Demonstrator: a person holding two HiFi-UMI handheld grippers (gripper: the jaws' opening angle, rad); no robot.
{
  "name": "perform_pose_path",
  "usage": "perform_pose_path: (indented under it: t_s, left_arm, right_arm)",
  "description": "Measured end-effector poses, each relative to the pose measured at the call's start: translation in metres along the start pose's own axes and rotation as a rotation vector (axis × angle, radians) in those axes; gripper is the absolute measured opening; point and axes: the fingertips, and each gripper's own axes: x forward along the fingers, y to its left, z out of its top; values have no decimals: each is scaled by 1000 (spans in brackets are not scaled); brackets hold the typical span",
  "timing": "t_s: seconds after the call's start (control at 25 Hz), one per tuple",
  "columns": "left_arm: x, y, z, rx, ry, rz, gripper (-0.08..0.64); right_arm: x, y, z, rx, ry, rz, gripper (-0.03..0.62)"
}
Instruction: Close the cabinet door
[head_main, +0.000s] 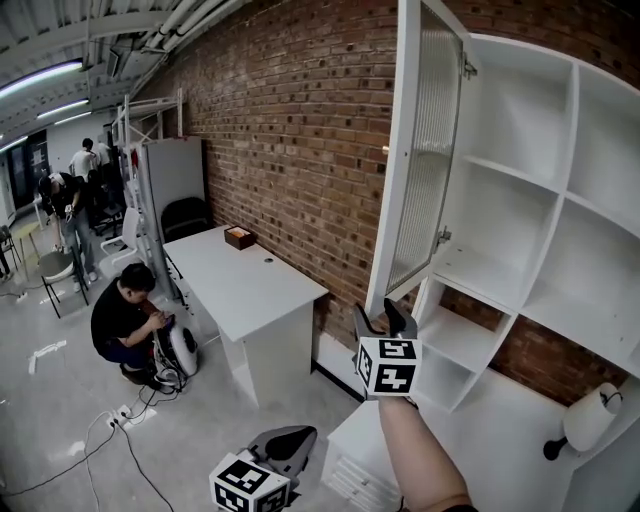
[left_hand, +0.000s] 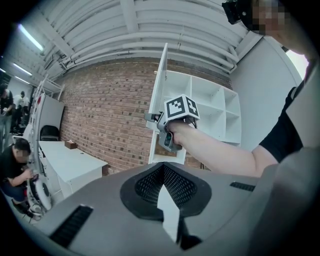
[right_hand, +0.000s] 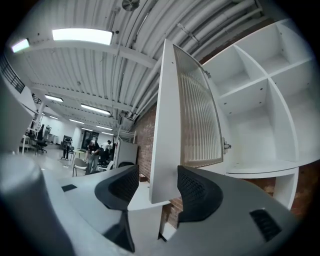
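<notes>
Cabinet door (head_main: 425, 150), upper centre, stands wide open from the white cabinet (head_main: 562, 180) at right; closing is still to do. Right gripper (head_main: 385, 320), jaws apart, straddles the door's lower edge without pressing. Left gripper (head_main: 283, 447), bottom centre, has its jaws together and is empty.

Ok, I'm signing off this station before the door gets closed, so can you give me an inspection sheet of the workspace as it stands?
Surface: white low counter under the cabinet, bare where seen.
Job's things: white wall cabinet, visible compartments empty; its white-framed ribbed-glass door stands wide open.
Clutter: white roll on a black holder at the counter's right; small brown box on the white desk.
Grippers: right gripper open, the door's lower edge between its jaws, pads clear of it; left gripper shut, empty, held low.
Cables: black cables on the floor beside a crouching person.
Surroundings: red brick wall; more people far left.
</notes>
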Motion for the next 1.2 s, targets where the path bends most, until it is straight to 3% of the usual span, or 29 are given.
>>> perform_pose_path:
  t_s: [0.32,0.72,0.92,1.2]
  left_arm:
    - [2,5,1,4,-8,10,8]
    - [2,0,-1,6,17,-29,8]
    - [10,-15,-2,28,31,-87,8]
    - [35,-58,-6,46,53,-201,8]
  right_arm:
    - [13,-6,2,-100,1,-107,239]
    - [-2,-20,1,-46,-12,-111,225]
    - [-34,-38,-3,9,-24,-120,190]
    - [-80,-81,-4,-11,-21,-179,153]
